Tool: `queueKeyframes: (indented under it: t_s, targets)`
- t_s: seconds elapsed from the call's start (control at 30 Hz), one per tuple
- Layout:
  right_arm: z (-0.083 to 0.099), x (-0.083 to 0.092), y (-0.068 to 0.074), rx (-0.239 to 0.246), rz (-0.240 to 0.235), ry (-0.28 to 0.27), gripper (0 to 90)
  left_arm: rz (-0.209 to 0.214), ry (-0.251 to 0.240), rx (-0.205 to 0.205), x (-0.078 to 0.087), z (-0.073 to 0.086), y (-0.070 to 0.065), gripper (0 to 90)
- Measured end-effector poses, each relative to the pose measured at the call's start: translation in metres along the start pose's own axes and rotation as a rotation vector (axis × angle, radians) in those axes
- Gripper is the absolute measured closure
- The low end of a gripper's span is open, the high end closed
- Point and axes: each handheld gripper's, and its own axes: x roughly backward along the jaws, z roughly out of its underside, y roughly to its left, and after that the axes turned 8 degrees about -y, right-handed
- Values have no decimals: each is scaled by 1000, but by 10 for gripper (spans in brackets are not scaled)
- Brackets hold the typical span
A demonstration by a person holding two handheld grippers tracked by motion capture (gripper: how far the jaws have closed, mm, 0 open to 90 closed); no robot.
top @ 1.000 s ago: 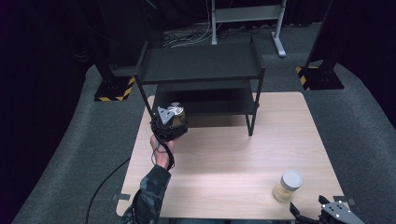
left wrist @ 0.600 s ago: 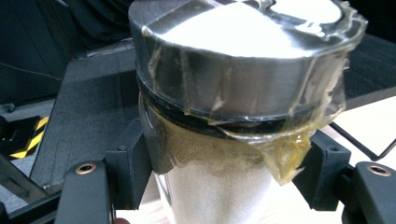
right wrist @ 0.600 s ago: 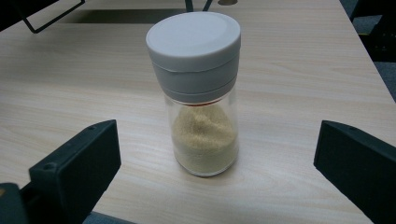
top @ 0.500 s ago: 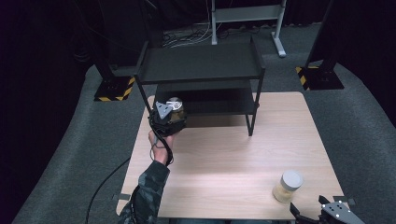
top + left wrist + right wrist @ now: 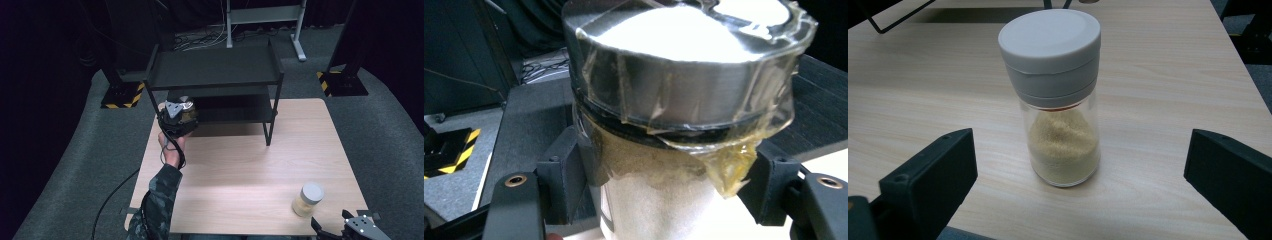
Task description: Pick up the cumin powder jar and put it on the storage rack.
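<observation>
On the wooden table [image 5: 240,170], left tool [image 5: 659,185] pinches a taped silver-lidded jar [image 5: 674,100] (grainy contents); right tool [image 5: 1083,185] spread.

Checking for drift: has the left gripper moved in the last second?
Yes: the left gripper has moved slightly away from the person, closer to the rack's lower shelf.
</observation>
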Motion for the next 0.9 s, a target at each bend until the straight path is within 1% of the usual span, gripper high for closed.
queueKeyframes:
  t_s: [0.1,0.13,0.4,0.5,0.57,0.63,0.73,0.8,0.83,0.87,0.9]
  targets:
    - [0,0,0,1,0,4,0,-4,5,-2,-4,-2,1,300]
    - [0,0,0,1,0,3,0,-7,0,6,-6,-2,0,300]
    - [0,0,-1,1,2,5,0,-21,30,-2,-21,-7,1,300]
    - [0,-1,-2,0,1,7,0,-32,34,4,-28,-8,1,300]
    - [0,-2,-2,-1,1,9,0,-32,40,1,-29,-8,2,300]
    - [-1,-2,-2,1,0,14,0,-34,64,-2,-35,-9,3,300]
    - [0,-2,-2,2,-2,14,0,-19,49,39,-36,-3,10,300]
    - [0,-2,-2,1,-2,8,0,-18,29,44,-36,1,10,300]
    - [0,-1,-2,-1,-2,5,0,-19,24,37,-35,3,11,300]
    - [1,-1,-2,0,-3,4,0,-19,11,46,-36,6,10,300]
    - [0,-1,-2,0,-3,4,0,-19,10,45,-36,6,10,300]
